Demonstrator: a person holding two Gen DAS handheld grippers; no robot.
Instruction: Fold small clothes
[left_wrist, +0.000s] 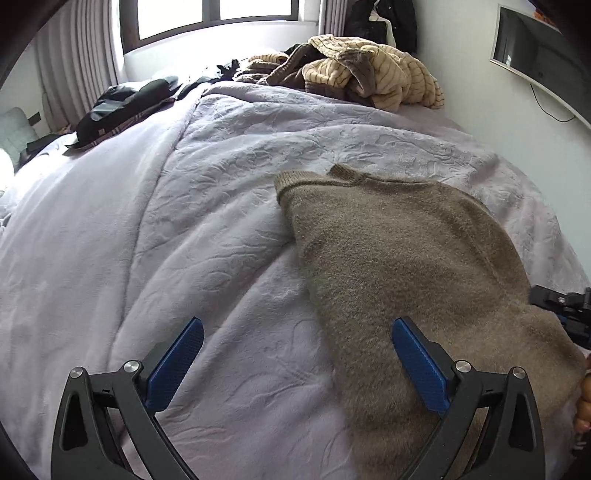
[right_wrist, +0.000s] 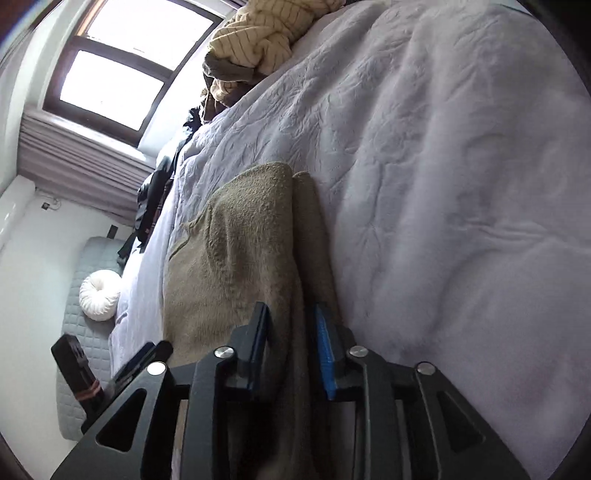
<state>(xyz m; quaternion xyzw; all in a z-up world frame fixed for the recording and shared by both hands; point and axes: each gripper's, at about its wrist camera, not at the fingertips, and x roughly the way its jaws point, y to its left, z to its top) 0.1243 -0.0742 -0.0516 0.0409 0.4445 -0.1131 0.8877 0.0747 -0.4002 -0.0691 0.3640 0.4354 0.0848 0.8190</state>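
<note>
Left gripper (left_wrist: 297, 363) spread wide, empty, brown sweater (left_wrist: 406, 258) under its right finger, right gripper (right_wrist: 291, 345) part-open, sweater edge between fingers, grip unclear, lilac bedspread (left_wrist: 147, 221) beneath

Left wrist view: we look from just above the bed (left_wrist: 184, 221), down and forward toward the window (left_wrist: 214, 14), upright, close.
Right wrist view: we look along the bed (right_wrist: 443, 184) toward the window (right_wrist: 114, 74), rolled sideways, close.
Shared: the brown sweater (left_wrist: 406, 258) (right_wrist: 240, 240) and striped pile (left_wrist: 369, 74) (right_wrist: 266, 33) before the window.
</note>
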